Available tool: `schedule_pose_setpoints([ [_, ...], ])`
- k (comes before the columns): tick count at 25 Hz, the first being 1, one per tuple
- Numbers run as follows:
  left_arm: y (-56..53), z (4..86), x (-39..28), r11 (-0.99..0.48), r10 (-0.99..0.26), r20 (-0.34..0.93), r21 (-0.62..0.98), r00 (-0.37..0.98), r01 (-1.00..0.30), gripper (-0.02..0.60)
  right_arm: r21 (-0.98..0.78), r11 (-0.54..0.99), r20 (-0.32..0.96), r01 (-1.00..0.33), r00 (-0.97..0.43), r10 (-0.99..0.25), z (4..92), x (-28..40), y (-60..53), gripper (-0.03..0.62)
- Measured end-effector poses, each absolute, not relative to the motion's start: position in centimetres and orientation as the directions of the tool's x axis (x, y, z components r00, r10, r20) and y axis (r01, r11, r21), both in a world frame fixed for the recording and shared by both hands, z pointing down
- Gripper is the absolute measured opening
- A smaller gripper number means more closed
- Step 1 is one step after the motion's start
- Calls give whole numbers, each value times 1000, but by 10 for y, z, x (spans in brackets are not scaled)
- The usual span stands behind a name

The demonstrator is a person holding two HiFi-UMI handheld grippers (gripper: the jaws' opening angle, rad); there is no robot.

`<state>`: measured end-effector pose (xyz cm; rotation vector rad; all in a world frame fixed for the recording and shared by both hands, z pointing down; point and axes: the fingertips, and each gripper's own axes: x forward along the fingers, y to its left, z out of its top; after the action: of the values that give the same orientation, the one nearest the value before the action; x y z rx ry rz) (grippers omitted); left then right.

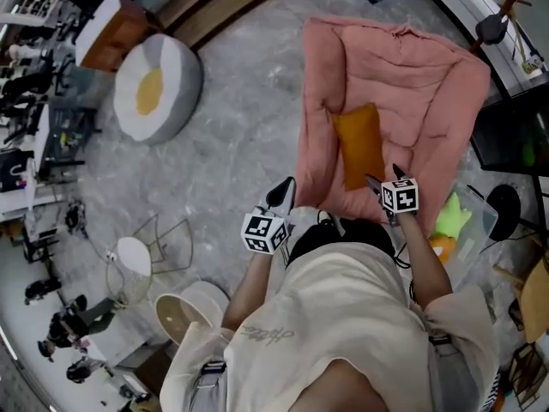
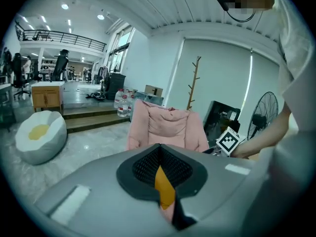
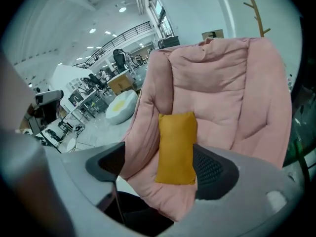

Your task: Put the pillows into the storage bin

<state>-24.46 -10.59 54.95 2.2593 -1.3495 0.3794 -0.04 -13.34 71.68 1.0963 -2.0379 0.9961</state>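
My left gripper (image 1: 283, 192) has its jaws pressed together with nothing in them, and it sits at the near edge of the pink floor chair (image 1: 412, 84). My right gripper (image 1: 384, 178) has its jaws spread wide and empty, just short of the orange pillow (image 1: 358, 147). In the right gripper view the pillow is framed between the two jaws, and neither pad touches it. It lies lengthwise on the chair's seat. An egg-patterned beanbag (image 1: 157, 87) rests on the floor well off to the left
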Motion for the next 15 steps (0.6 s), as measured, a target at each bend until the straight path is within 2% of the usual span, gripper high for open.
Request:
schedule_pose_setpoints([
  [7, -129, 542, -228, -373, -758, 476, 245, 446, -895, 14, -324, 455, 800, -829, -497, -335, 739, -17, -175, 430],
  [15, -126, 555, -238, -369, -729, 522, 246, 443, -896, 14, -282, 390, 857, -877, -413, -308, 791, -47, -169, 433],
])
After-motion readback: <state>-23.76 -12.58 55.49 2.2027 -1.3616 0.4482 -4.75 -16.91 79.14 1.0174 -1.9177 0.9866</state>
